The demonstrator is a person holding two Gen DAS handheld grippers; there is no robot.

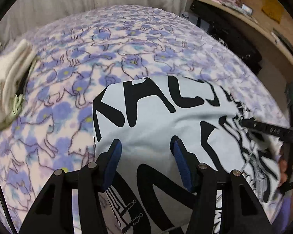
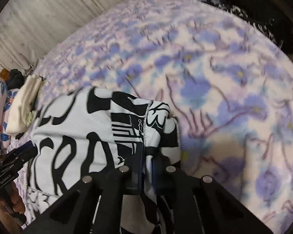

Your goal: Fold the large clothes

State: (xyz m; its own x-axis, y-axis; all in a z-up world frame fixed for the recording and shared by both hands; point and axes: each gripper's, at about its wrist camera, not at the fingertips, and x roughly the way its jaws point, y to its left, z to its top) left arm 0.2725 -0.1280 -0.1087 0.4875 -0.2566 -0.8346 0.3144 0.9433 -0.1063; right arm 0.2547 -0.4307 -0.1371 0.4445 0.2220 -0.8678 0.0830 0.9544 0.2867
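On the cat-print blanket (image 1: 72, 89), the black-and-white printed garment (image 1: 158, 120) lies near me, already doubled into a thick bundle. My left gripper (image 1: 145, 150) hangs over its middle with fingers spread wide, holding nothing. My right gripper (image 2: 145, 167) is clenched on the garment's right edge, where the stitched hem bunches. I judge I'm mid-fold, carrying that side over. Next I need to draw the pinched edge across to the left, lay it flat, then let go. A cream folded cloth (image 1: 9, 81) sits far left, well apart.
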